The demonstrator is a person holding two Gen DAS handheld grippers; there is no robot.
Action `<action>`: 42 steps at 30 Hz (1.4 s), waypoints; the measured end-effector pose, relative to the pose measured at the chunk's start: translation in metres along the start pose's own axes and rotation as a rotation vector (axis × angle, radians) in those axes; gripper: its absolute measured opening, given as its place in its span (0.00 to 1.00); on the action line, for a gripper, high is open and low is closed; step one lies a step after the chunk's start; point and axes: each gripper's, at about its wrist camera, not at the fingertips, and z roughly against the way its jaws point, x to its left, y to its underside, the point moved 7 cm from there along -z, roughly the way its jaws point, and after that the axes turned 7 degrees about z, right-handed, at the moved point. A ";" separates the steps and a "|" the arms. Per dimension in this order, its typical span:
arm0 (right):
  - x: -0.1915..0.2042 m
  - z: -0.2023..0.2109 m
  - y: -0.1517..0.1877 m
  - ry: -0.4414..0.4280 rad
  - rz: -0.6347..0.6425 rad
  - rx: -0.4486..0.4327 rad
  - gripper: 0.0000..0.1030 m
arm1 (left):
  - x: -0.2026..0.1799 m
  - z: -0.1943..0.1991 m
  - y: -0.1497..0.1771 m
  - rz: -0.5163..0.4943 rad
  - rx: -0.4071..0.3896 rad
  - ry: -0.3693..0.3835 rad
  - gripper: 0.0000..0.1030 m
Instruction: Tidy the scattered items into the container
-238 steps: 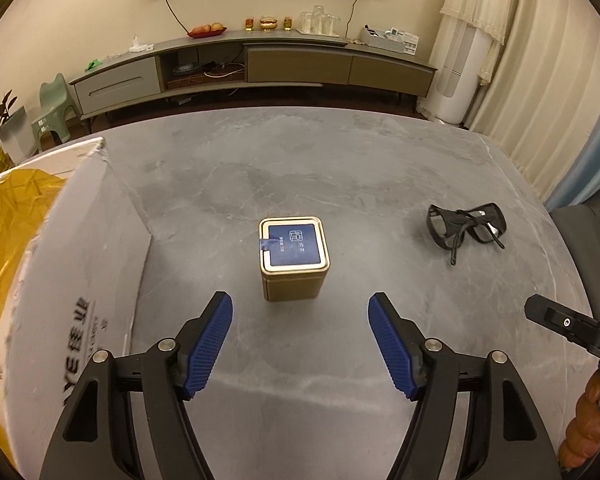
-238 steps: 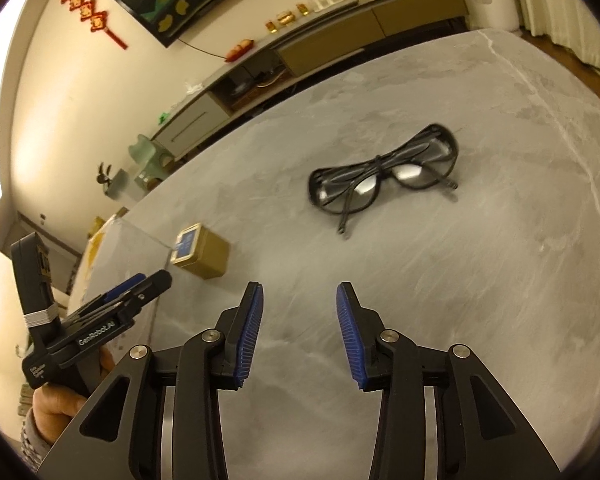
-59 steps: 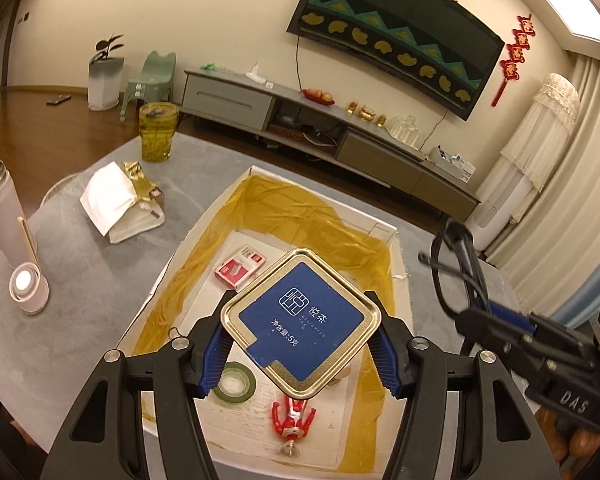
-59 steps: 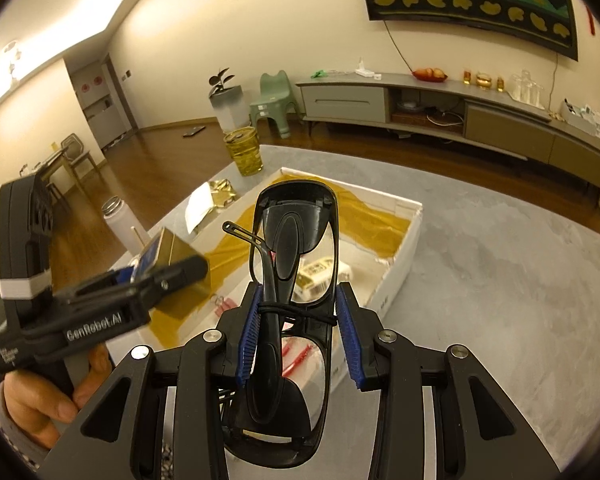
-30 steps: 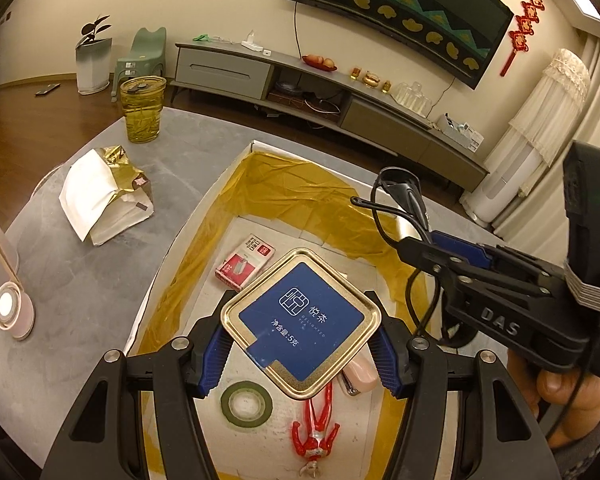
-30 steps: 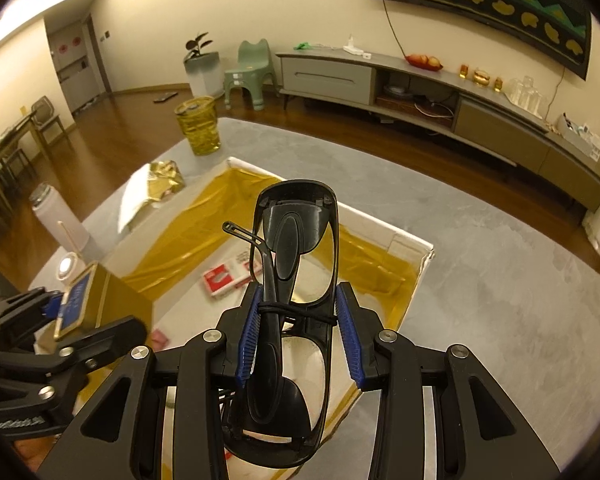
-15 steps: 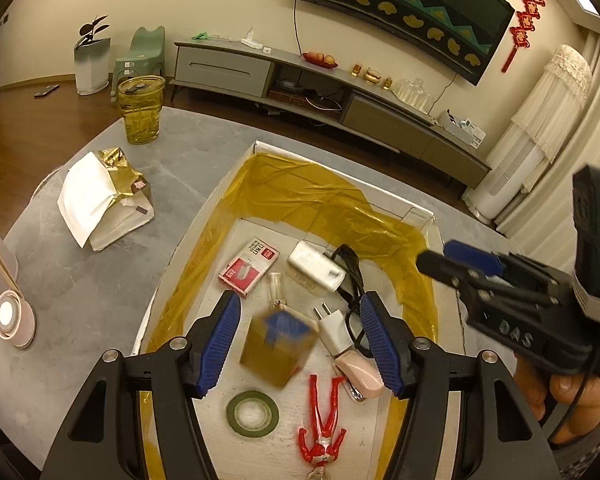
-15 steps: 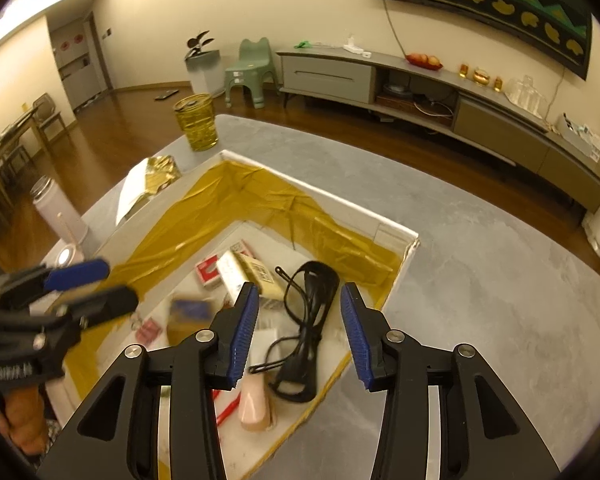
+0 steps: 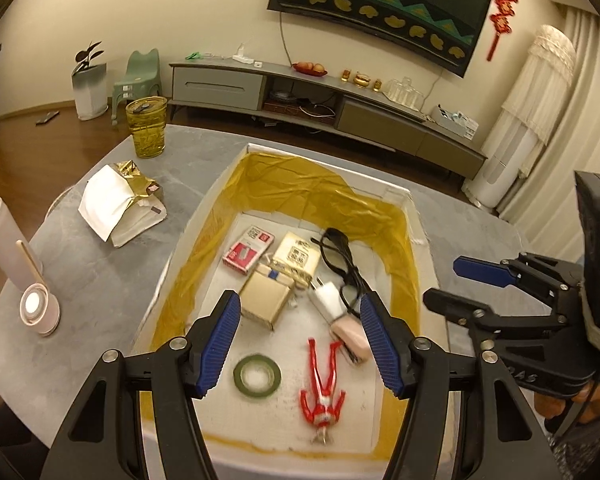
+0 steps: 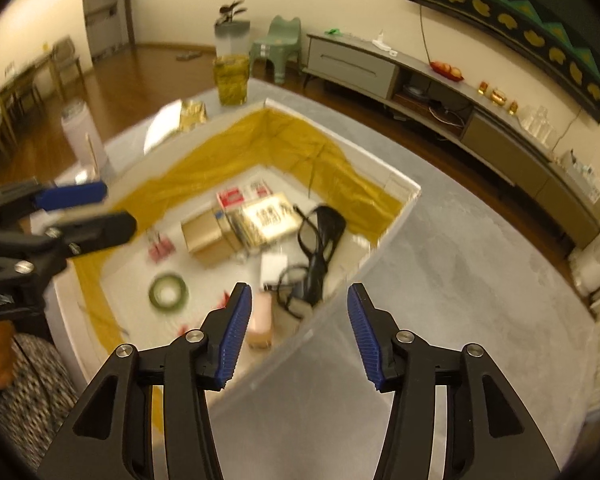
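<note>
**Container filled, both tongs hanging empty above it**

Container (image 9: 414, 216) first: the big white box with the yellow lining sits on the grey table (image 9: 100, 264), and from where I stand it looks like most of the tidying is done. Inside it lie the gold tin (image 9: 265, 298) tipped on its side, the black glasses (image 9: 342, 258) along the right wall, a pale printed packet (image 9: 298, 258) just beside them, a red card box (image 9: 247, 254), a white plug (image 9: 327, 300) with a pinkish thing touching it, a red toy figure (image 9: 322, 384) and a green tape ring (image 9: 257, 374).

Both tools hover over the box. The left gripper (image 9: 300, 344) has its blue pads spread wide with nothing between them. The right gripper (image 10: 296, 334) is likewise spread and empty, hanging over the near right corner of the box.

What is left, I would judge, is little. On the table outside the box I still see a white and gold bag (image 9: 120, 204), a yellow glass cup (image 9: 147, 126), a frosted bottle (image 9: 4, 240) and a small round lamp (image 9: 36, 310). Whether any of these count as scattered items I cannot say; they may simply belong there.

Hard to make out: the right wrist view is smeared, so the things in the box blur there, and the box's near wall hides part of the pinkish thing. The table's right part shows bare grey stone only; beyond the edges of both views I cannot tell.
</note>
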 end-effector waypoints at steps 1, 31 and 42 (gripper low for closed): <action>0.004 0.002 0.005 0.007 0.017 0.008 0.52 | -0.002 0.004 0.003 -0.009 -0.002 -0.001 0.63; 0.046 0.035 0.036 -0.015 0.058 0.059 0.52 | -0.030 0.062 0.041 -0.081 -0.062 0.034 0.68; 0.053 0.033 0.035 0.001 0.091 0.062 0.52 | -0.025 0.067 0.043 -0.063 -0.064 0.049 0.68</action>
